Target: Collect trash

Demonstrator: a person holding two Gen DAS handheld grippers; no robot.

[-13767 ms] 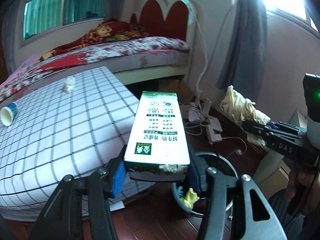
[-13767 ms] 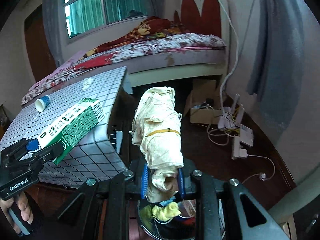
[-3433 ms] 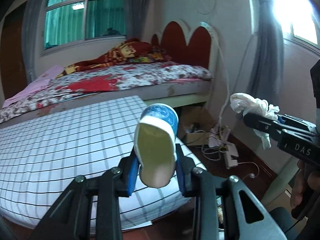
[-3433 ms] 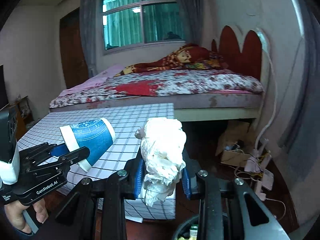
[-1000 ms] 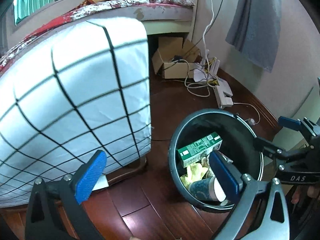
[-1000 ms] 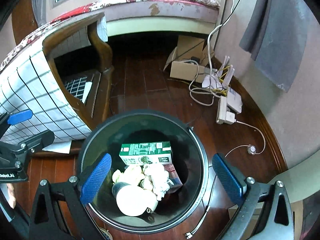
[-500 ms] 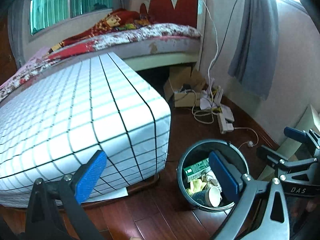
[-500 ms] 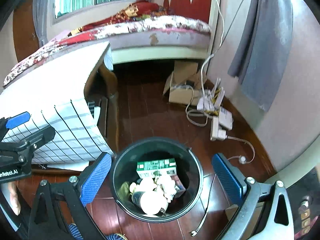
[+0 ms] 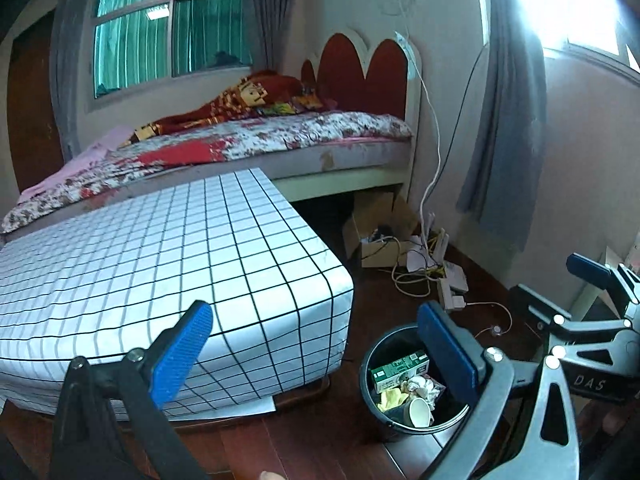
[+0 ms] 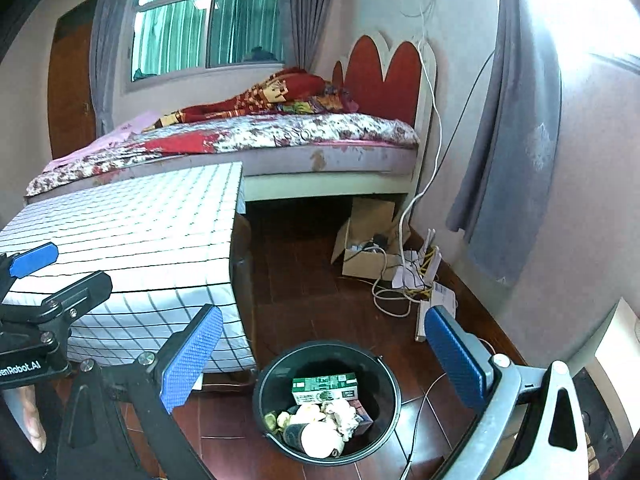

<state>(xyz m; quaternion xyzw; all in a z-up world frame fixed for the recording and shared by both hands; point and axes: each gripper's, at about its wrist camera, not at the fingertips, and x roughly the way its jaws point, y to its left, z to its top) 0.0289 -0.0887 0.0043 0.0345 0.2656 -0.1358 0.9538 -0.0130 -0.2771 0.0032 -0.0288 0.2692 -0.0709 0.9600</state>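
1. A bedroom: a bed (image 9: 280, 140) with a floral cover and a red scalloped headboard against the far wall, grey curtains, and a dark wooden floor (image 10: 304, 280). A low table (image 9: 160, 248) draped in a white cloth with a black grid stands in front of the bed.
2. A round black bin (image 10: 264, 392) sits on the floor just beside the table's corner. It holds the trash: a green carton (image 10: 324, 388), crumpled white tissue (image 10: 340, 412), something yellow (image 9: 390, 398), and a paper cup (image 9: 418, 412) lying on its side.
3. The left gripper (image 9: 316, 352) is spread wide with nothing between its blue ribbed pads. It hangs over the table corner and the bin.
4. The right gripper (image 10: 324, 356) is likewise wide apart and empty, above the bin.
5. No loose trash shows on the tablecloth in either view, so the collecting looks done or close to it.
6. The next move would call for a scan of the table and floor for leftovers. A cardboard box (image 10: 364, 240) and a tangle of cables (image 10: 400, 284) by the wall look like belongings, not trash.
7. The carton is stiff and flat-sided, the tissue soft and shapeless, and the cup thin-walled and easy to crush.
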